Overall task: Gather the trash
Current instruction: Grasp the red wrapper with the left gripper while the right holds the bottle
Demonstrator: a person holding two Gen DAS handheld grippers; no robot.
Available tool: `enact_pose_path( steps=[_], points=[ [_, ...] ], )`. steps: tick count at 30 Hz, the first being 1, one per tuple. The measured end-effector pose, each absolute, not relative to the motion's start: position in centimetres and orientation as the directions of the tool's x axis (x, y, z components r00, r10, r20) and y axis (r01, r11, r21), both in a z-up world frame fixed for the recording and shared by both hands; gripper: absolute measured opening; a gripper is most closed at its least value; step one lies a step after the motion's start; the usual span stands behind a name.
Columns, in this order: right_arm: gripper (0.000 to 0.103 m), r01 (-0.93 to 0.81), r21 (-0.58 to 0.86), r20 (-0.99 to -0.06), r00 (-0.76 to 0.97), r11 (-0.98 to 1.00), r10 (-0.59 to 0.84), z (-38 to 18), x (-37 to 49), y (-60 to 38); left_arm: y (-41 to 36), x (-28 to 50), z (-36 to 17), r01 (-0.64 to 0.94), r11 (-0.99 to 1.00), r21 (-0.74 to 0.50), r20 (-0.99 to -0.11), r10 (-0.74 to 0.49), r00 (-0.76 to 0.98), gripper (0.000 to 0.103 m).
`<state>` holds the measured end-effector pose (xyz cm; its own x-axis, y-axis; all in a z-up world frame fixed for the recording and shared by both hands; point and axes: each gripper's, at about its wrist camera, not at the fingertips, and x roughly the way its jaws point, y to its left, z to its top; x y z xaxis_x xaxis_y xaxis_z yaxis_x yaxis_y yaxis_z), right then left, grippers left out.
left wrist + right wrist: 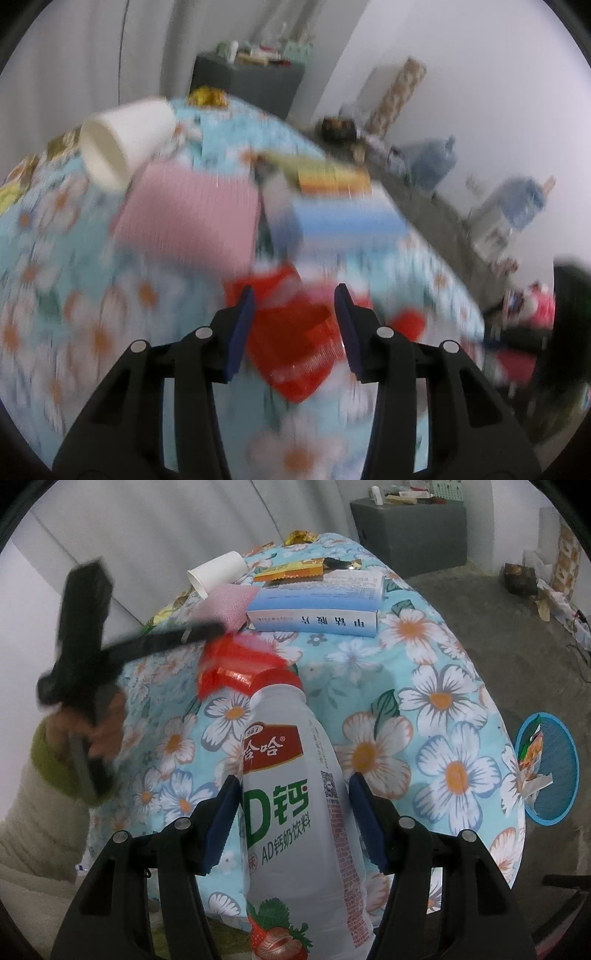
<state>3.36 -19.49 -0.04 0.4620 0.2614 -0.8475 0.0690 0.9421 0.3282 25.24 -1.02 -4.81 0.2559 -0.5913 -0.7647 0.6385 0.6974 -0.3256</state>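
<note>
Here the left gripper (293, 302) is held low over the floral tablecloth (55, 258), its jaws parted around a red wrapper (291, 339) lying flat, with no contact that can be made out through the blur. A white bottle (295, 812) with a red cap is held between the fingers of the right gripper (291, 794), touching the left pad, a slight gap at the right. Only in the right wrist view are a blue bin (550, 771) on the floor and the person's left hand (99, 731) seen. A paper cup (125, 140), pink cloth (192, 218) and medicine box (317, 609) lie farther back.

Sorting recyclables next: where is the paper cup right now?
The paper cup lies on its side at the table's far left, touching the pink cloth, behind the medicine box.
</note>
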Motion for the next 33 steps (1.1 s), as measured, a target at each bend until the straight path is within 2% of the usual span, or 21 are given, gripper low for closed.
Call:
enact_pose_path(
  steps=[3, 6, 9, 10, 12, 14, 20, 24, 28, 33],
  points=[
    [0.059, 0.068, 0.337, -0.846, 0.461, 0.939, 0.270, 0.0, 3.3, -19.6, 0.5, 22.3, -5.9, 0.636, 0.692, -0.342, -0.795, -0.574, 0.196, 0.041],
    [0.059, 0.070, 0.339, -0.845, 0.461, 0.938, 0.271, 0.0, 3.3, -19.7, 2.0, 20.1, -6.8, 0.599, 0.676, -0.430, -0.788, -0.605, 0.116, 0.041],
    [0.060, 0.076, 0.343, -0.844, 0.462, 0.936, 0.272, 0.0, 3.3, -19.7, 2.6, 18.7, -6.2, 0.603, 0.676, -0.424, -0.778, -0.613, 0.140, 0.044],
    [0.060, 0.078, 0.344, -0.845, 0.461, 0.936, 0.272, 0.0, 3.3, -19.7, 2.6, 18.5, -5.6, 0.619, 0.681, -0.391, -0.775, -0.606, 0.177, 0.045],
    [0.059, 0.089, 0.341, -0.847, 0.462, 0.936, 0.264, 0.1, 3.2, -19.8, 2.2, 18.1, -4.5, 0.650, 0.696, -0.304, -0.767, -0.583, 0.266, 0.062],
    [0.059, 0.100, 0.326, -0.850, 0.465, 0.940, 0.245, 0.3, 3.0, -19.8, 1.3, 18.2, -3.6, 0.674, 0.714, -0.189, -0.753, -0.546, 0.366, 0.070],
    [0.059, 0.174, 0.304, -0.857, 0.479, 0.937, 0.190, 0.5, 1.4, -21.3, -3.2, 19.4, -4.2, 0.755, 0.652, 0.068, -0.743, -0.472, 0.475, 0.070],
    [0.059, 0.212, 0.318, -0.856, 0.484, 0.924, 0.183, 0.4, 0.9, -22.2, -4.7, 19.3, -6.1, 0.776, 0.610, 0.160, -0.771, -0.414, 0.484, 0.063],
    [0.060, 0.224, 0.334, -0.855, 0.482, 0.916, 0.194, 0.1, 1.1, -22.5, -5.0, 19.7, -7.0, 0.770, 0.619, 0.158, -0.778, -0.401, 0.483, 0.061],
    [0.060, 0.232, 0.361, -0.851, 0.477, 0.903, 0.218, -0.2, 1.5, -22.8, -4.2, 20.8, -6.8, 0.731, 0.672, 0.120, -0.777, -0.395, 0.490, 0.039]
  ],
)
